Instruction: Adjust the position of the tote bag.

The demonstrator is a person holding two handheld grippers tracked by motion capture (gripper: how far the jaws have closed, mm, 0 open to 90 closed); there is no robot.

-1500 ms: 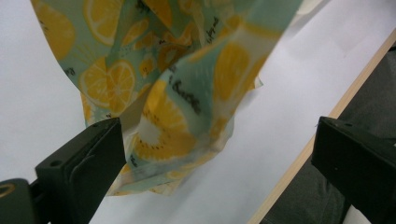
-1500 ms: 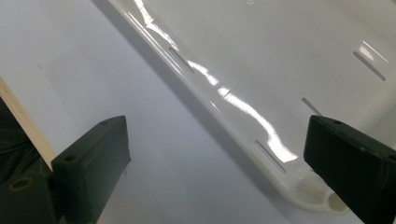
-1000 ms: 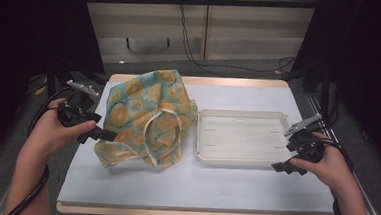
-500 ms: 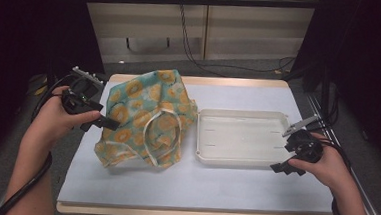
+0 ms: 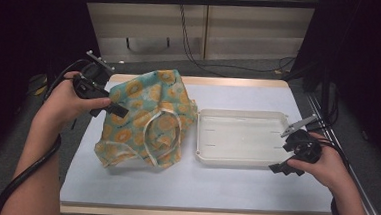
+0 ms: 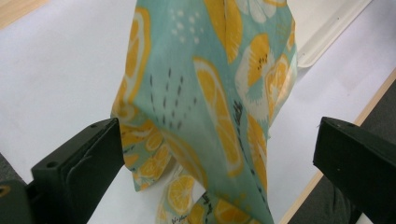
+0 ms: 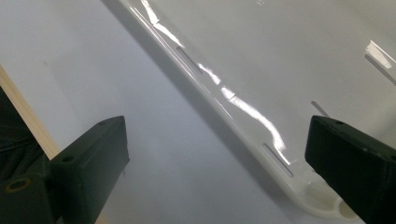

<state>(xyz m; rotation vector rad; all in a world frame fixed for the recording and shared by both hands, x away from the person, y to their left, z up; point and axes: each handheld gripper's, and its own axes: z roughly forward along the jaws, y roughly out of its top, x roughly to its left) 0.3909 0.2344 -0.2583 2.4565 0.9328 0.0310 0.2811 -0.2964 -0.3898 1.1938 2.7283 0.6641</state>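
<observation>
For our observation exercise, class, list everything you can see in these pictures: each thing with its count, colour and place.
Cloth: one, teal with orange slice print and a cream trimmed opening, crumpled on the table's left half.
Tray: one, white, empty, on the table's right half, beside the cloth.
Table: one, pale top with a wooden edge.
Cables: dark, on the floor beyond the table.
Left claw: one, black, open, over the cloth's left edge.
Right claw: one, black, open, at the tray's near right corner.
</observation>
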